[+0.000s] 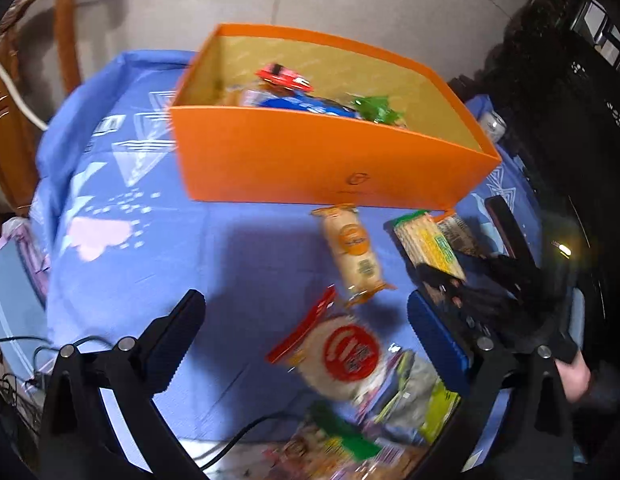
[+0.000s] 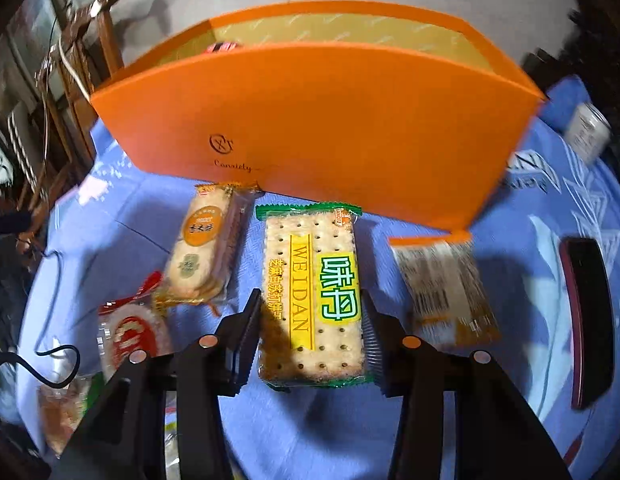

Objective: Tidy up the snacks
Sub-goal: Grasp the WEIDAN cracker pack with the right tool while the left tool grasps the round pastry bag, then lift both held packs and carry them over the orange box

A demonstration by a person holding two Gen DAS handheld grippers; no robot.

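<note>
An orange box [image 1: 330,160] stands on the blue cloth and holds several snacks. In the right wrist view my right gripper [image 2: 310,332] is shut on a green-edged cracker pack [image 2: 314,296], just in front of the box wall [image 2: 330,120]. The same pack shows in the left wrist view [image 1: 426,244], with the right gripper [image 1: 434,276] around it. My left gripper [image 1: 305,316] is open and empty above a round red-label rice cracker pack [image 1: 346,356]. An orange-label biscuit pack [image 1: 354,252] lies between them, also seen from the right wrist [image 2: 201,256].
A brown-and-orange snack pack [image 2: 446,288] lies right of the cracker pack. More snack packs [image 1: 370,432] are heaped at the near edge. A dark tray [image 2: 590,320] lies at the right, a can [image 2: 588,130] behind it. Wooden chair [image 1: 65,32] at the back left.
</note>
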